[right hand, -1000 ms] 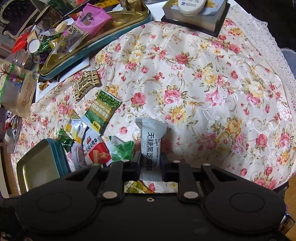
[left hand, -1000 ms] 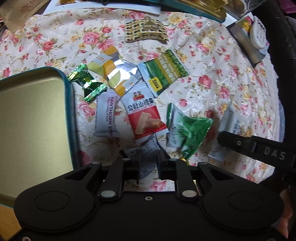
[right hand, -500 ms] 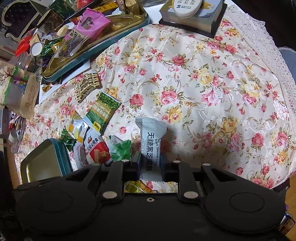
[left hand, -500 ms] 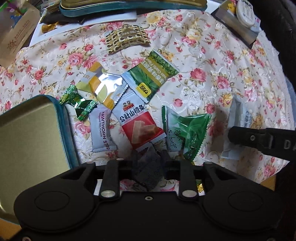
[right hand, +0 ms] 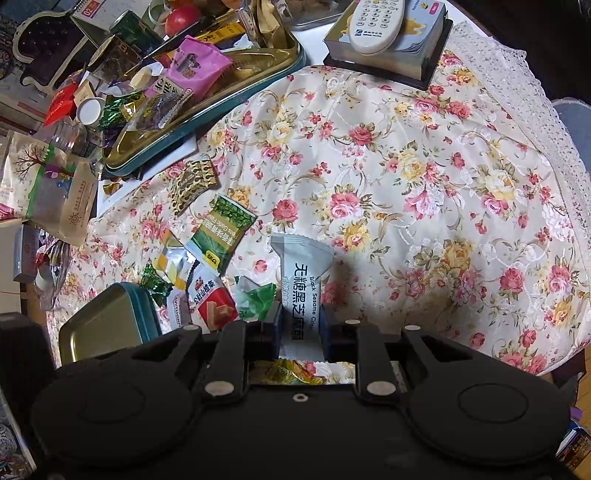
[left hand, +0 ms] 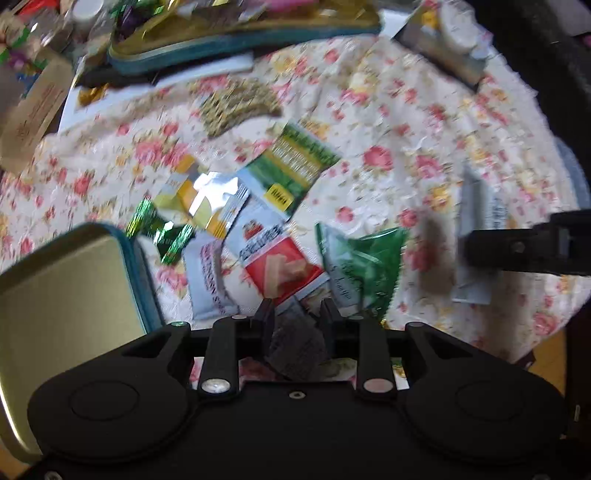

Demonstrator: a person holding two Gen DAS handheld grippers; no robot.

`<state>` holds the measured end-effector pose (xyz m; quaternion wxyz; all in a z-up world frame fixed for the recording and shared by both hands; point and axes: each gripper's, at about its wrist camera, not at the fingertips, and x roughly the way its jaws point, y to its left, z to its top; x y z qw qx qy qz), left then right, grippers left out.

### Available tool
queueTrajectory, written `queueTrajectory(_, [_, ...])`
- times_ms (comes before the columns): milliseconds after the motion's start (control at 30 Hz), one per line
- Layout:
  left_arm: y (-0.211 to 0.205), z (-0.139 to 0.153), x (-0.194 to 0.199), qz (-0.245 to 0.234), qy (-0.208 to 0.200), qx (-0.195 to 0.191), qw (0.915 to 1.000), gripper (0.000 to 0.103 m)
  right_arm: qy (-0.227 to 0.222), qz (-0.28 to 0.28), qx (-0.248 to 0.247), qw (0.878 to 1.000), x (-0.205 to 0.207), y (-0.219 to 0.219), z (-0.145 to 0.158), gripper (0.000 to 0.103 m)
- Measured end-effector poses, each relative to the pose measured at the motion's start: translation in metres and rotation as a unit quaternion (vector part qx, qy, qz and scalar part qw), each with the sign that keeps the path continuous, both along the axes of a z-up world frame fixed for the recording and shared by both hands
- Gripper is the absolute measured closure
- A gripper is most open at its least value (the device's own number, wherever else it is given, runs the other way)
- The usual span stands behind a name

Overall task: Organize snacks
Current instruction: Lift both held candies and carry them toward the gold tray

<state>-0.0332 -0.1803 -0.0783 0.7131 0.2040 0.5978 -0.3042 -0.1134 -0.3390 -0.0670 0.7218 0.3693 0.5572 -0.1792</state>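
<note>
My left gripper is shut on a small dark-looking snack packet, held above the floral cloth beside the empty teal tin. My right gripper is shut on a grey black sesame crisp packet, also visible in the left wrist view. Loose on the cloth lie a red packet, a grey hawthorn strip packet, a green packet, a green-yellow packet, a silver-yellow packet and a green foil candy.
A large teal tray full of snacks stands at the back left. A book with a remote control on it lies at the back. A gold patterned packet lies near the tray. A yellow candy lies under my right gripper.
My left gripper has lifted its packet off the cloth and tilted up, so more of the far tray shows. My right gripper has barely moved, still holding the sesame packet.
</note>
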Motion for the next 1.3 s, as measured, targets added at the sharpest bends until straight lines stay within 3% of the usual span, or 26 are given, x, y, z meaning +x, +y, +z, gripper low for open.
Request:
queueTrajectory(133, [-0.001,0.017,-0.02,-0.08,-0.07,-0.013,0.9942,0.066,-0.008,0.0,0.001,1.0,-0.001,0.0,0.006,0.081])
queueTrajectory(300, [-0.001,0.003,-0.037,-0.146,-0.076,-0.001,0.9863,0.066,-0.011,-0.003,0.008,1.0,-0.004,-0.001,0.008,0.081])
queueTrajectory(433, [0.002,-0.011,-0.041,-0.16,-0.067,0.013,0.9848,0.065,-0.013,-0.008,0.011,1.0,-0.006,-0.002,0.009,0.081])
queueTrajectory(600, [0.008,-0.014,-0.039,-0.158,-0.059,0.0,0.9857,0.064,-0.018,-0.01,0.015,1.0,-0.006,-0.002,0.012,0.08])
queueTrajectory(867, [0.015,0.006,-0.04,-0.189,-0.069,-0.033,0.979,0.065,-0.017,-0.012,0.018,1.0,-0.006,-0.005,0.012,0.08])
queueTrajectory(1133, [0.009,-0.023,-0.051,-0.232,-0.095,0.04,0.9673,0.057,-0.014,-0.006,0.023,1.0,-0.005,-0.001,0.011,0.08])
queueTrajectory(1300, [0.005,-0.032,-0.05,-0.221,-0.098,0.057,0.9686,0.053,-0.014,-0.004,0.024,1.0,-0.004,-0.001,0.01,0.08])
